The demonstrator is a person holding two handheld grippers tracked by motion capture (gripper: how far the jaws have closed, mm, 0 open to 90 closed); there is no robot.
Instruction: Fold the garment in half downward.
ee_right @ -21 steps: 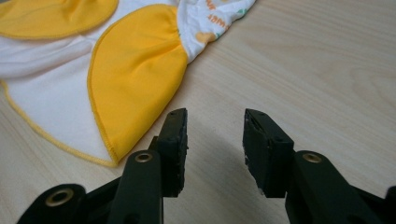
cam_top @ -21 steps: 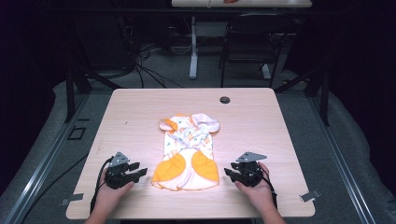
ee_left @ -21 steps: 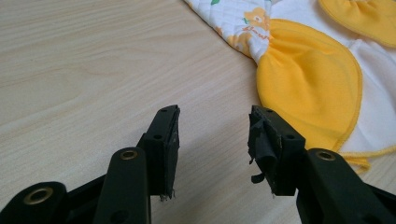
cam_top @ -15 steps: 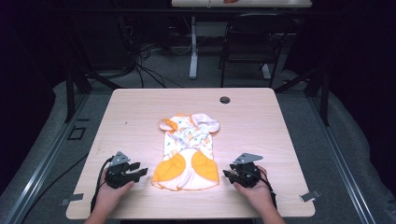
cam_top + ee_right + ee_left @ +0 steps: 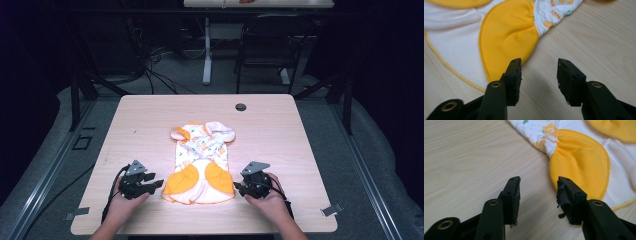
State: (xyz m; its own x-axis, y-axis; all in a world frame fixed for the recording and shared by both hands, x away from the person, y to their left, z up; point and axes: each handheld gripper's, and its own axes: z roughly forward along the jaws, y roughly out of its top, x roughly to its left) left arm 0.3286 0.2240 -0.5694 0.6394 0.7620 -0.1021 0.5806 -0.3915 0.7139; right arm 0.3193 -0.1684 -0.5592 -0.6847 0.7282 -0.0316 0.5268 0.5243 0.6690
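High view: a baby romper (image 5: 202,160) lies flat on the worktop (image 5: 280,135); left gripper (image 5: 159,184) and right gripper (image 5: 237,188) flank its hem, jaws spread, pinching nothing.

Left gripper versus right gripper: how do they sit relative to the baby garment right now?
The left gripper sits off the baby garment's left edge, the right gripper off its right edge. The left gripper's pad looks frayed; the right gripper's pads look cleaner. Both are open, holding nothing, beside an orange flap.
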